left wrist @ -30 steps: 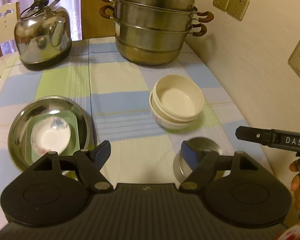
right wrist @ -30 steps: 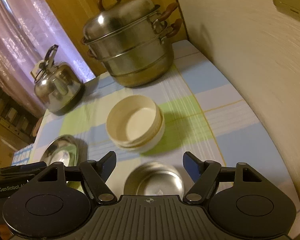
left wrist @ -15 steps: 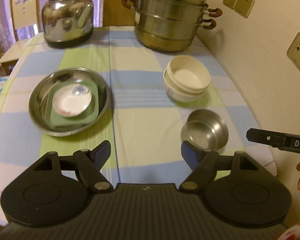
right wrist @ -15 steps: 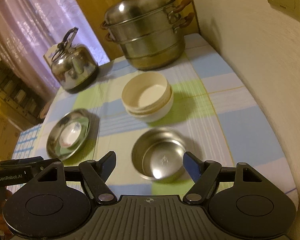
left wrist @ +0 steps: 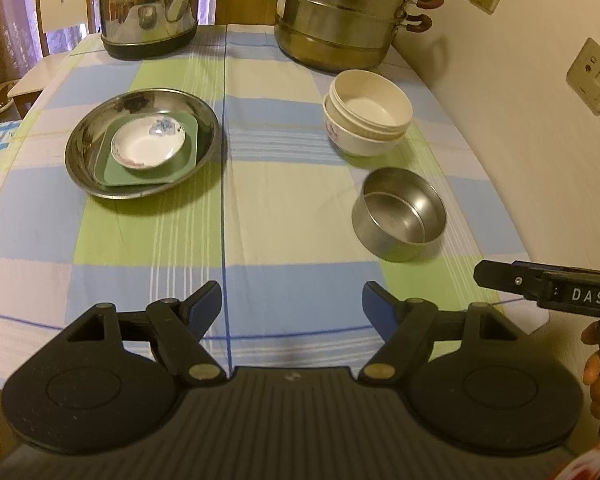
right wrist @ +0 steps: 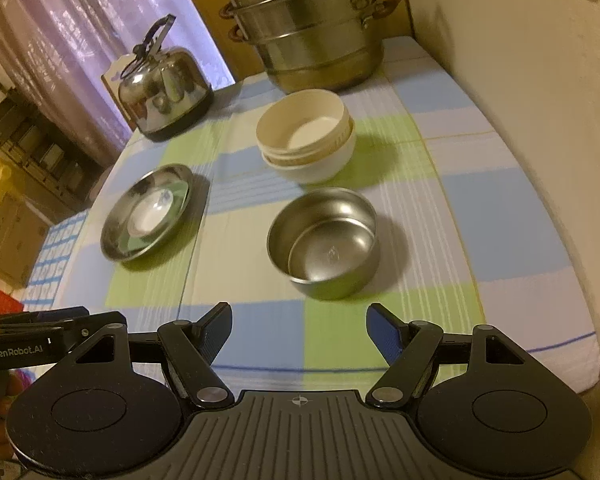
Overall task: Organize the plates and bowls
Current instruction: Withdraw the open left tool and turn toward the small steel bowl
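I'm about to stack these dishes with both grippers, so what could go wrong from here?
The round steel bowl has smooth, steep walls and may slip from the open right gripper. The nested cream bowls already sit skewed, so adding to them could tip the stack. The small white floral saucer rests loosely on the green square plate.

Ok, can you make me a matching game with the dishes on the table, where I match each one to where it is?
Things:
1. small flowered dish
2. green square plate
3. cream bowl
4. steel bowl

Places:
A. alone on the tablecloth, nothing in it
B. nested in a white bowl
C. on top of the green plate
D. lying in the big steel plate

Pairs: 1-C, 2-D, 3-B, 4-A
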{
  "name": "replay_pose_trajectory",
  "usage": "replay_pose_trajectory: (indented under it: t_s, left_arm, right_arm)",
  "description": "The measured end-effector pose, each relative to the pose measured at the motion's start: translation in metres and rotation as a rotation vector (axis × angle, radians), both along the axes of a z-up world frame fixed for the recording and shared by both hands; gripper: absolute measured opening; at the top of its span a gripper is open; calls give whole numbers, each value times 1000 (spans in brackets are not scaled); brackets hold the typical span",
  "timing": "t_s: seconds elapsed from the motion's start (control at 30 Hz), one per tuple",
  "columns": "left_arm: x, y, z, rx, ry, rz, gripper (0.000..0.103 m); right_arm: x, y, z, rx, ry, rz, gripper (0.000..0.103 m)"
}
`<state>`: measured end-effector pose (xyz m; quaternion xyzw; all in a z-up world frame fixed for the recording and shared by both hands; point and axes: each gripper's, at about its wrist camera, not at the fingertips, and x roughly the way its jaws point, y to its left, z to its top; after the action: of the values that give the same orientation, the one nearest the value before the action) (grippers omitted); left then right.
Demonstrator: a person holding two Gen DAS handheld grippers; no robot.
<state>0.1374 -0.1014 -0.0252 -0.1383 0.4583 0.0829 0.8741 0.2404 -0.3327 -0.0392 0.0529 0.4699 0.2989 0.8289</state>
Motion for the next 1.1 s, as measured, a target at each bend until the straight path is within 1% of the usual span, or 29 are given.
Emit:
replay_pose_trajectory:
  t_s: [0.23,0.47,0.8,1.1]
  left_arm:
    - [-9,-19,-7,12,14,-1,76]
    - [-9,-33,-12,27,37,-28,76]
    - [13,-32,-18,27,59,-86,76]
    - [35,-20,-20,36,54,-127,75]
  right_arm:
    - [-12,-9,-6,-40,-11,12,74]
    - [-15,-11,-13,-62,0,17,74]
    - [-6,-9,-15,-77,12,-13,74]
    - [9,1,-16,-100,9,-53,74]
